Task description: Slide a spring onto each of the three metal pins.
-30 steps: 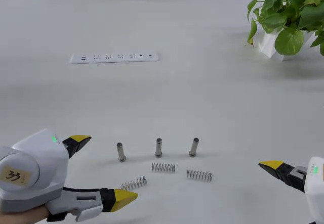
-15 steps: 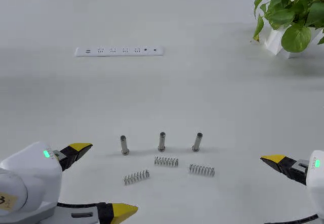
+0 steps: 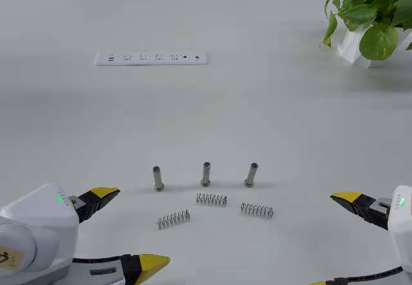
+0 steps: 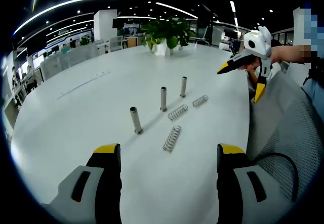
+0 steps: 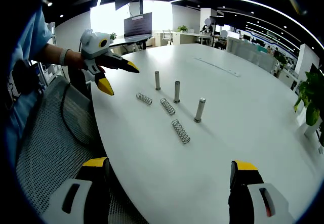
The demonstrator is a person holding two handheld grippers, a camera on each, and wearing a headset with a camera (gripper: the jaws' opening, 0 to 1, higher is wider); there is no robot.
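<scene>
- my left gripper (image 3: 132, 228) sits low at the near left of the plain white table (image 3: 290, 118); its yellow-tipped jaws are spread wide with nothing between them; its own view (image 4: 168, 150) shows the same gap
- my right gripper (image 3: 333, 240) sits low at the near right; jaws wide apart too, holding nothing; its own view (image 5: 169, 164) agrees
- each gripper is visible from the other one, hanging at the table's near edge, well apart from the parts
- three short grey metal pins stand upright in a row between the two grippers, a little farther out; in the head view: left pin (image 3: 157, 178), middle pin (image 3: 206, 174), right pin (image 3: 251, 175); all three shafts are bare
- three small silver coil springs lie flat on the table just on my side of the pins; left spring (image 3: 173, 219) is angled and lies closest to my left gripper; middle spring (image 3: 211, 199) lies just in front of the middle pin; right spring (image 3: 257, 210) lies in front of the right pin
- I see every spring lying apart from the pins and from both grippers
- long white power strip (image 3: 150, 58) lies flat farther back, well apart from the pins; leafy green plant in a white pot (image 3: 370, 8) stands at the far right
</scene>
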